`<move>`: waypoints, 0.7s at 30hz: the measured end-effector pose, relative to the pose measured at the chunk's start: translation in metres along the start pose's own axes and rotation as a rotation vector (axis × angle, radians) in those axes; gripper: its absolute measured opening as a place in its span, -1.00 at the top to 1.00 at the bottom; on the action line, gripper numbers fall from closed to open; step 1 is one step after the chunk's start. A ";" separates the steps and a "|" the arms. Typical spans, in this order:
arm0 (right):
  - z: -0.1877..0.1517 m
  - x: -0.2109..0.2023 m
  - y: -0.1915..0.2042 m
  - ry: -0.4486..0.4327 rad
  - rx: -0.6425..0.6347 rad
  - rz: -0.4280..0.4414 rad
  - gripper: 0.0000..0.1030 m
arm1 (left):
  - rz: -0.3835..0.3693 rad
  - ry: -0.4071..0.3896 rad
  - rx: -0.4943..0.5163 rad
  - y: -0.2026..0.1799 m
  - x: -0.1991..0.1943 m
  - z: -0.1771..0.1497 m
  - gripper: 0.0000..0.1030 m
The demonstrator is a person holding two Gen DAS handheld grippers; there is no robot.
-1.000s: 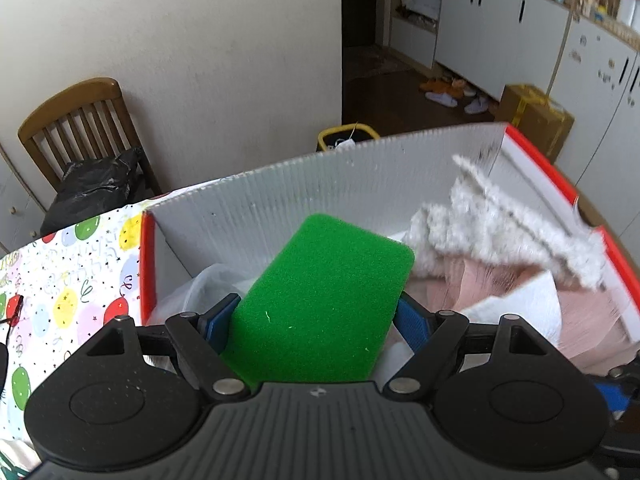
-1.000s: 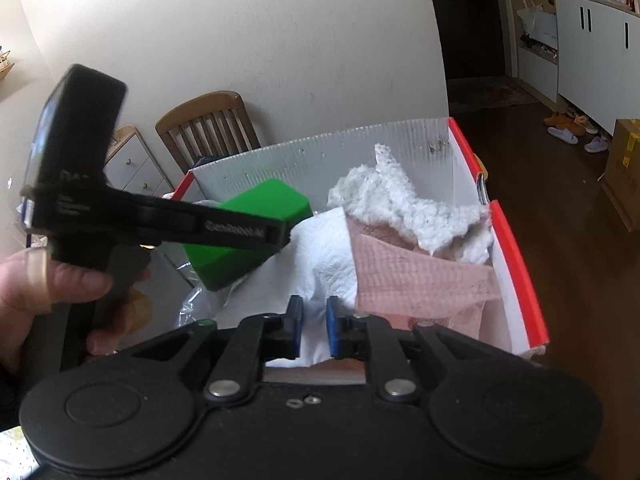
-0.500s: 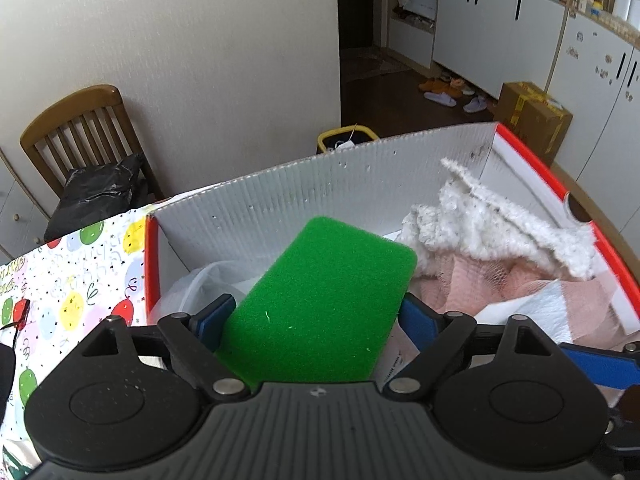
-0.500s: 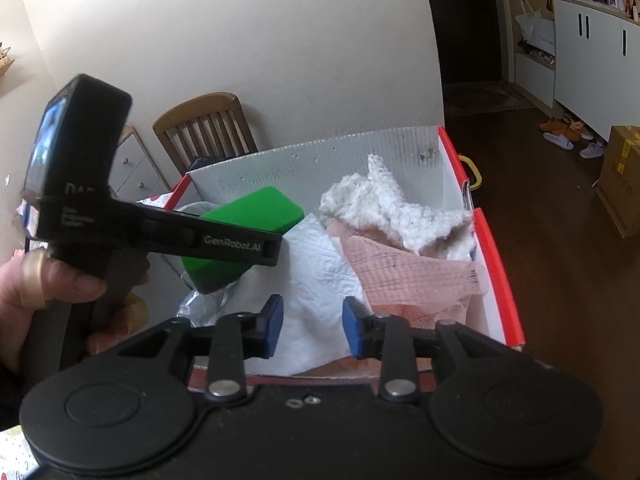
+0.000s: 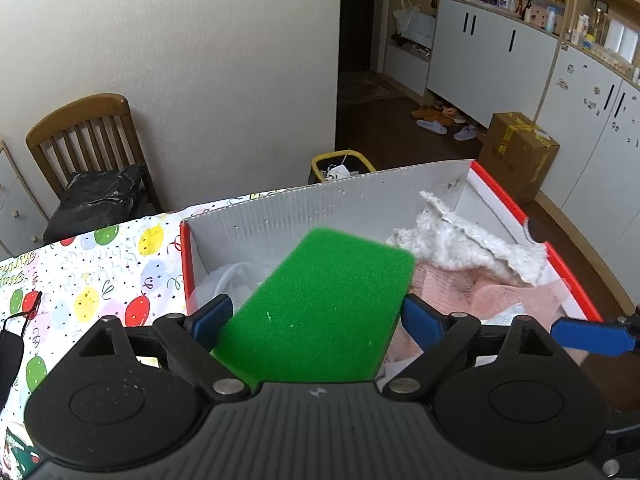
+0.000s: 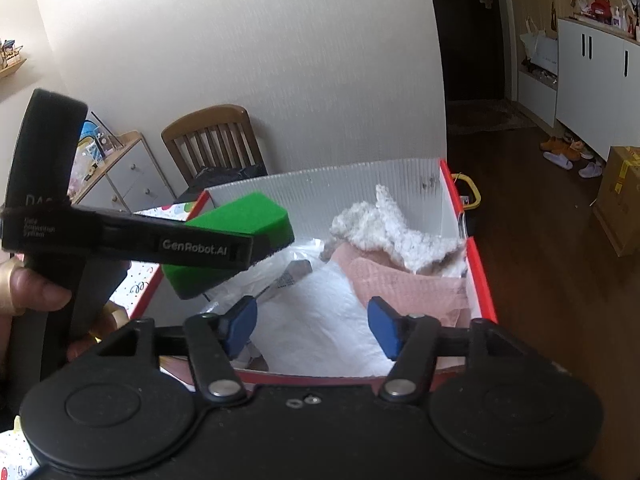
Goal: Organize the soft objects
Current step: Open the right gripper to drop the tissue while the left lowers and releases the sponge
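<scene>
Sponge [image 5: 320,308], green, sits between the left gripper's [image 5: 320,316] jaws, which have just been opening, above the box [image 5: 280,212]; whether the pads still press it I cannot tell. The right gripper [image 6: 312,324], jaws just spread and empty, hovers over white paper [image 6: 320,328] beside a pink cloth [image 6: 404,280]

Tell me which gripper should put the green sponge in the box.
Left. The left gripper already has the green sponge between its fingers, above the box. The right gripper, jaws just opening, is empty.
</scene>
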State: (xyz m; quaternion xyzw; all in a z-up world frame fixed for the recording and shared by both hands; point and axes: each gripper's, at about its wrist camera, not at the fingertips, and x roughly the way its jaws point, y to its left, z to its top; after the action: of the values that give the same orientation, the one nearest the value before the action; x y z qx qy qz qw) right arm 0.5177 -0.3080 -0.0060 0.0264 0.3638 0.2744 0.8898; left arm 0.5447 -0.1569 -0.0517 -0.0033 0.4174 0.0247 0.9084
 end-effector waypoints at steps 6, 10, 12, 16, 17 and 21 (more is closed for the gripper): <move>0.000 -0.016 -0.002 -0.016 -0.002 0.012 -0.31 | -0.002 -0.041 0.019 -0.004 -0.018 -0.005 -0.92; -0.004 -0.027 -0.001 -0.019 -0.008 0.020 -0.39 | -0.029 -0.064 0.003 -0.003 -0.035 -0.008 -0.92; -0.005 -0.034 0.000 -0.026 -0.015 0.023 -0.46 | -0.044 -0.077 -0.006 -0.002 -0.046 -0.011 -0.92; -0.006 -0.047 0.003 -0.046 -0.021 0.029 -0.55 | -0.054 -0.096 -0.017 0.003 -0.067 -0.019 -0.93; -0.006 -0.050 0.004 -0.051 -0.024 0.029 -0.57 | -0.057 -0.102 -0.021 0.005 -0.073 -0.021 -0.93; -0.006 -0.062 0.009 -0.068 -0.032 0.036 -0.64 | -0.070 -0.118 -0.057 0.015 -0.096 -0.031 -0.93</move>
State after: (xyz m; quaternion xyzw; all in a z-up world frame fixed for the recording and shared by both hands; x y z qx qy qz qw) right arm 0.4731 -0.3329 0.0312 0.0282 0.3282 0.2951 0.8969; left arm 0.4577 -0.1470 0.0013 -0.0422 0.3617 0.0049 0.9313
